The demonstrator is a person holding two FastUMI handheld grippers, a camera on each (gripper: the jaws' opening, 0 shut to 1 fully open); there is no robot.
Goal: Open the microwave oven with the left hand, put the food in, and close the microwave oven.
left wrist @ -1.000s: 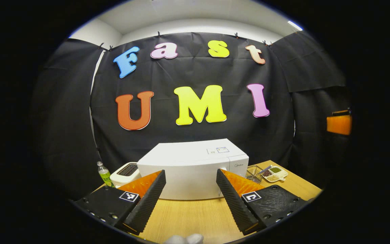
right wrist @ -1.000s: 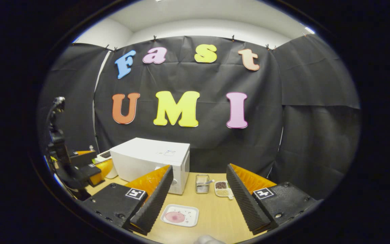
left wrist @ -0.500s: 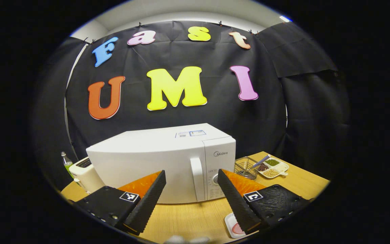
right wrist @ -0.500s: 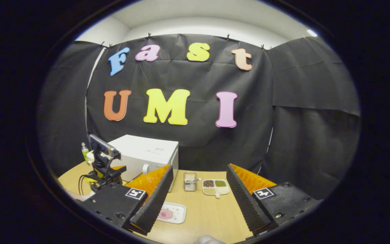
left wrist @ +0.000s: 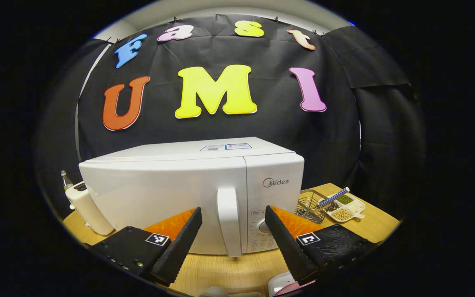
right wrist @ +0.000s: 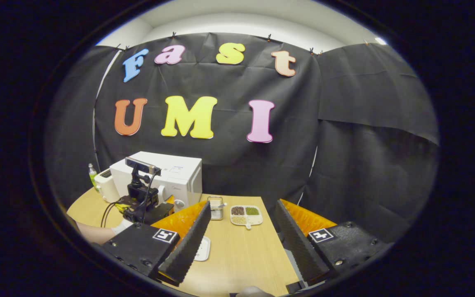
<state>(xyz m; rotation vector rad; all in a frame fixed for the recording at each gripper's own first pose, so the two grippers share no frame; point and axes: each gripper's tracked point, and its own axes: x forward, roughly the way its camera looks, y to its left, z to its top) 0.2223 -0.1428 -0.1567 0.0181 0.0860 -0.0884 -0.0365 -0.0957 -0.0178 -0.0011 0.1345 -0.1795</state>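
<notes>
Left claw (left wrist: 231, 229) wide open, empty, lower centre of the left gripper view, its fingers either side of the handle (left wrist: 228, 220), not touching. One microwave (left wrist: 171, 194), door shut, mid frame on the desk (left wrist: 225, 272). Handle looks rigid and smooth; best gripped mid-bar, door likely stiff. Right claw (right wrist: 241, 231) open, empty. One food plate (right wrist: 201, 248) lower left of centre; likely light and slippery.

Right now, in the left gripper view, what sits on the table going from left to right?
Bottle → toaster → microwave oven → wire basket → divided dish of beans.
</notes>
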